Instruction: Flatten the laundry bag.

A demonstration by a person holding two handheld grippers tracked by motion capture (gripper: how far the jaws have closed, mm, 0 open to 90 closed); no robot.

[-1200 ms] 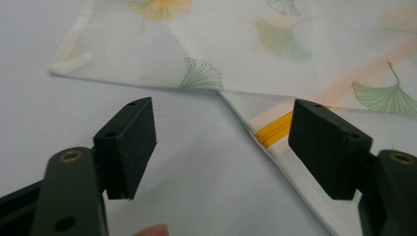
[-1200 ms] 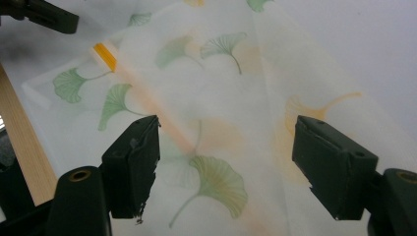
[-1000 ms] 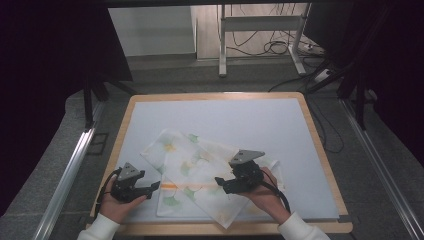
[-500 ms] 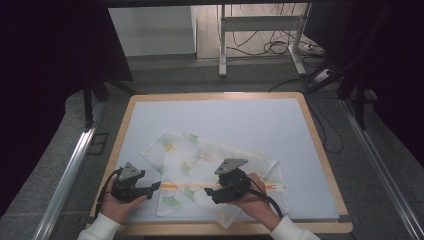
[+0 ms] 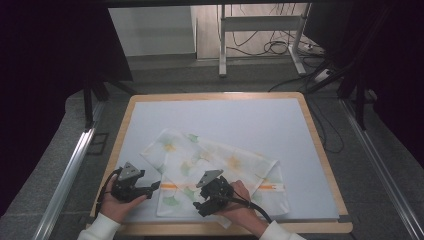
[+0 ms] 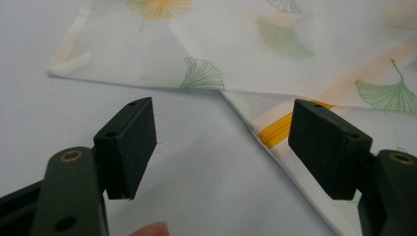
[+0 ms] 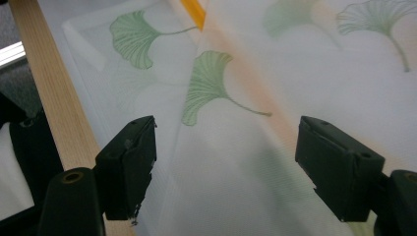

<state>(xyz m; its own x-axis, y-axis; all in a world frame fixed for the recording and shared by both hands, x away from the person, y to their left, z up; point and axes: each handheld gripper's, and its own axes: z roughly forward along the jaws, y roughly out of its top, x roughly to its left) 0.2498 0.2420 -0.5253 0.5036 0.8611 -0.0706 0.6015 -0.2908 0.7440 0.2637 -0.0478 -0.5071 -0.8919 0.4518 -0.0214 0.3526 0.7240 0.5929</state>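
Observation:
A white cloth [image 5: 215,167] printed with green and yellow ginkgo leaves lies folded on the pale mat [image 5: 225,120], an orange stripe [image 5: 170,186] running across it. My left gripper [image 5: 151,188] rests at the cloth's left edge, open, with bare mat between its pads; in the left gripper view [image 6: 223,147] the cloth [image 6: 275,44] and stripe end [image 6: 275,129] lie just ahead. My right gripper [image 5: 201,206] hovers low over the cloth's near part. Its jaws have just been opening and stand open, nothing between them, with cloth [image 7: 275,73] beneath in the right gripper view [image 7: 226,164].
The table's wooden rim [image 5: 300,227] runs close along the front, seen beside the right jaw as a wooden strip [image 7: 54,98]. Bare mat stretches behind the cloth. Metal rails [image 5: 67,175] flank the table, and cables [image 5: 280,47] lie on the floor beyond.
My right gripper has moved left and down over the cloth toward the front edge. The left gripper has kept still.

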